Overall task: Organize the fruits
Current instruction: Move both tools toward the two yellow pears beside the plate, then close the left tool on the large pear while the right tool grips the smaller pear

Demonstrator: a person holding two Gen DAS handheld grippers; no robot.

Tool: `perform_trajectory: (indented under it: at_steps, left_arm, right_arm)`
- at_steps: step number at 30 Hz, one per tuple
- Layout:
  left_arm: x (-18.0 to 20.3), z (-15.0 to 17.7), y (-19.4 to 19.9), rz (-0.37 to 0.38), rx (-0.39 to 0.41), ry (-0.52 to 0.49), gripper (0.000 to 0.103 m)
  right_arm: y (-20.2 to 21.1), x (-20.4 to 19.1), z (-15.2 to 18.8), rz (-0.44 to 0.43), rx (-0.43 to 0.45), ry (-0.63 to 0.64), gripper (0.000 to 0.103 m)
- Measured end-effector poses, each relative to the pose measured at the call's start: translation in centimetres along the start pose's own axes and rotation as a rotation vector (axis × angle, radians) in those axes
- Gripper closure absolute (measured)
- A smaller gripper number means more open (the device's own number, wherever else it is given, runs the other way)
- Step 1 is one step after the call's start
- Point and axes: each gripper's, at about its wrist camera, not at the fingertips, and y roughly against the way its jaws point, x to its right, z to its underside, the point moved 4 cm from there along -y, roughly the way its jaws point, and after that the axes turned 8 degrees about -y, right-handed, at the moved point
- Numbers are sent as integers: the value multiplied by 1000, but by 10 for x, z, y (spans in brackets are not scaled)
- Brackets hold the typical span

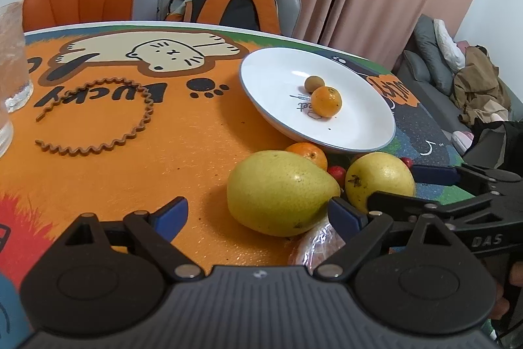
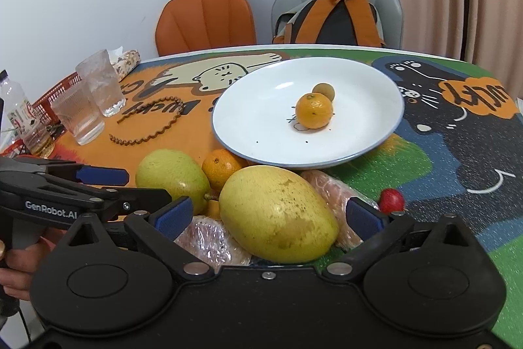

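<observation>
Right gripper [image 2: 268, 215] spread wide around the big yellow mango [image 2: 278, 215], pads not pressing yet; left gripper [image 1: 258, 213] slack and empty, its right pad beside the other mango [image 1: 281, 192]; white plate [image 2: 376, 80] at 12 o'clock holds a mandarin [image 2: 314, 111]; risk: the smooth, rounded mango may slip and knock the plate rim.

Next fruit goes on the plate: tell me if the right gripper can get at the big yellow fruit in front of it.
Probably yes. The right gripper is open, its blue pads flanking the big yellow fruit without pressing it. Wrapped items crowd underneath and may get nudged.
</observation>
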Motion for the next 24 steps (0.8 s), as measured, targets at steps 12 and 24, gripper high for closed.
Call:
perform_trajectory:
  at_steps: [12,24]
  left_arm:
    - [9,-7,-6,34,16,8,12]
    - [10,-8,-12,50,24,20,12]
  right_arm:
    - [-8,3,-1,1,14,28,28]
    - [9,11,-3,12,54,-6,31]
